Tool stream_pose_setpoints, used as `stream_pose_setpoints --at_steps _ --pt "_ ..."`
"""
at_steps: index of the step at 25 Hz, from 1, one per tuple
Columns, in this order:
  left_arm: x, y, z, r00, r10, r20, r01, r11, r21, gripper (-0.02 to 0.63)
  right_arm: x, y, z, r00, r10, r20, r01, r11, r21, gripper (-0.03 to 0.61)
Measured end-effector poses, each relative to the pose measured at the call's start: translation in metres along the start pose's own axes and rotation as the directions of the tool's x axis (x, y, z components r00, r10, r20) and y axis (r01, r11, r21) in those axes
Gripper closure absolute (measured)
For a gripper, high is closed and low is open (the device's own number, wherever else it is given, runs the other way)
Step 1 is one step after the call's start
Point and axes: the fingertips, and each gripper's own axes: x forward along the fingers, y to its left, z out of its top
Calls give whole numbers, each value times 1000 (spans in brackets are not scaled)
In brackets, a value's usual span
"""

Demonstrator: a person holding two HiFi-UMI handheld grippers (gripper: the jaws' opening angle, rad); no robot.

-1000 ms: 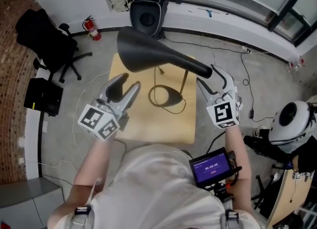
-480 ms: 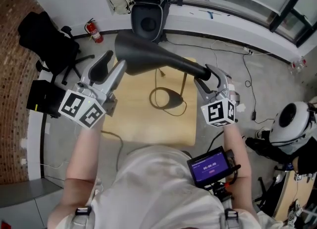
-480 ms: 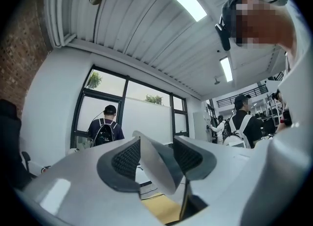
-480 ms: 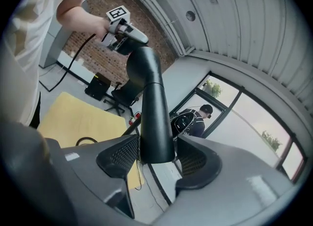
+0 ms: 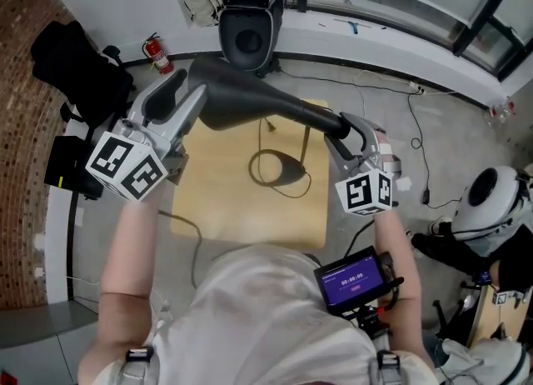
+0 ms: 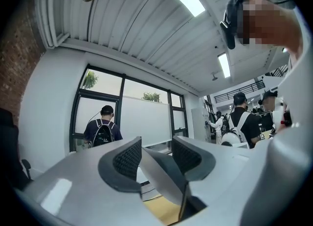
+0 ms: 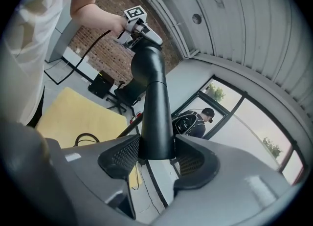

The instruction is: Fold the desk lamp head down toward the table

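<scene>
The room had a bare concrete floor [image 5: 379,83], a brick wall [image 5: 17,167] on the left, and a black office chair [image 5: 79,62] beside a red fire extinguisher [image 5: 158,52]. A small pale wooden table [image 5: 241,217] carried the lamp base [image 5: 289,165] and a looped cable [image 5: 265,177]. The black lamp head [image 5: 250,102] hung well above the table, lying about level. The right gripper [image 5: 354,129] had just been closing, and its pads pressed both sides of the head's narrow end. The left gripper [image 5: 185,96] had also just been closing but stood wide apart, with the head's broad rim between its jaws, ungripped. Behind it were tall windows [image 6: 142,115].
</scene>
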Motion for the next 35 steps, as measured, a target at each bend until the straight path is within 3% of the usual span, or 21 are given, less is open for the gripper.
stream_pose_setpoints --at_steps 3,8,12,15,21,30,35 --pt "1 1 3 1000 11 -5 -11 1000 4 427 -2 0 3 1000 11 27 -11 1000 -2 344" --pt "0 -2 1 999 26 -30 -25 999 23 431 -10 1 5 984 90 152 -109 987 121 342" --pt "0 3 -2 999 34 -35 -33 999 26 432 -7 1 10 933 206 295 -285 923 259 339" --pt "-1 7 -2 998 53 -41 -52 998 24 440 -5 2 12 898 261 354 -372 880 295 341" --pt "3 4 -7 992 106 -63 -102 993 57 466 -7 0 9 858 318 403 -438 863 252 345" --pt "7 9 -33 979 165 -121 -163 986 26 469 -12 -8 0 850 339 404 -445 871 206 348" --pt "-9 20 -35 976 196 -101 -198 980 -12 471 -13 -4 18 848 365 384 -456 872 178 348"
